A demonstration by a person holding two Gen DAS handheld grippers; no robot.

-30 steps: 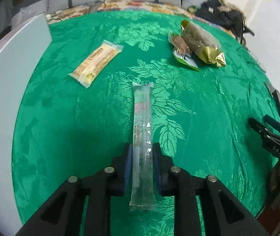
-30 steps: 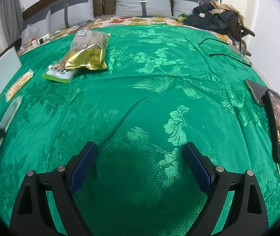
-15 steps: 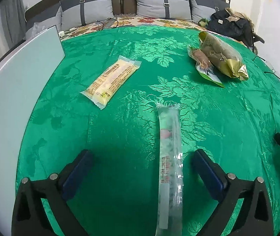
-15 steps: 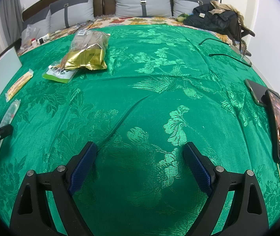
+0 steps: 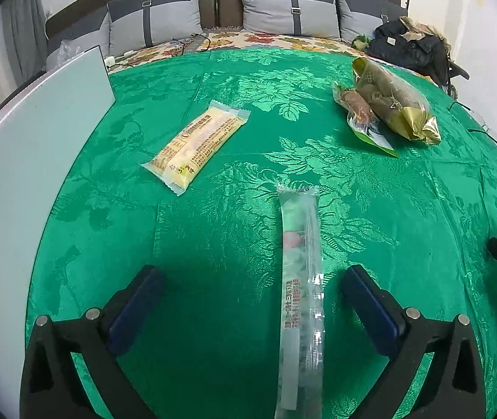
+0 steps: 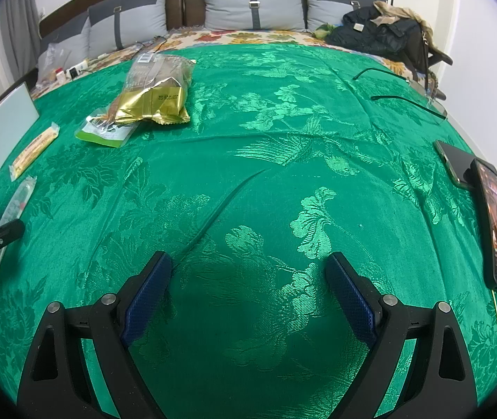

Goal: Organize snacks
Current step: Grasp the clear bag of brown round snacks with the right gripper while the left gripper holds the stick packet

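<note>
A long clear snack stick packet [image 5: 300, 286] lies on the green cloth between the open jaws of my left gripper [image 5: 251, 279], touching neither pad. A yellow snack bar [image 5: 197, 146] lies farther left. A gold bag [image 5: 393, 106] rests on a green-edged packet [image 5: 363, 118] at the far right. My right gripper [image 6: 248, 265] is open and empty over bare cloth. In the right wrist view the gold bag [image 6: 155, 96], green packet [image 6: 103, 131], yellow bar [image 6: 33, 150] and clear packet [image 6: 14, 209] lie to the left, by my left gripper's fingertips [image 6: 4, 232].
A white board [image 5: 21, 181] runs along the cloth's left edge. Two phones [image 6: 496, 223] lie at the right edge, with glasses [image 6: 405, 99] behind them. Grey pillows [image 6: 253, 3] and a dark bag [image 6: 381, 33] stand at the back.
My left gripper opened, let go of the clear stick packet and drew back and up; the packet now lies flat on the cloth. The right gripper has not moved.
</note>
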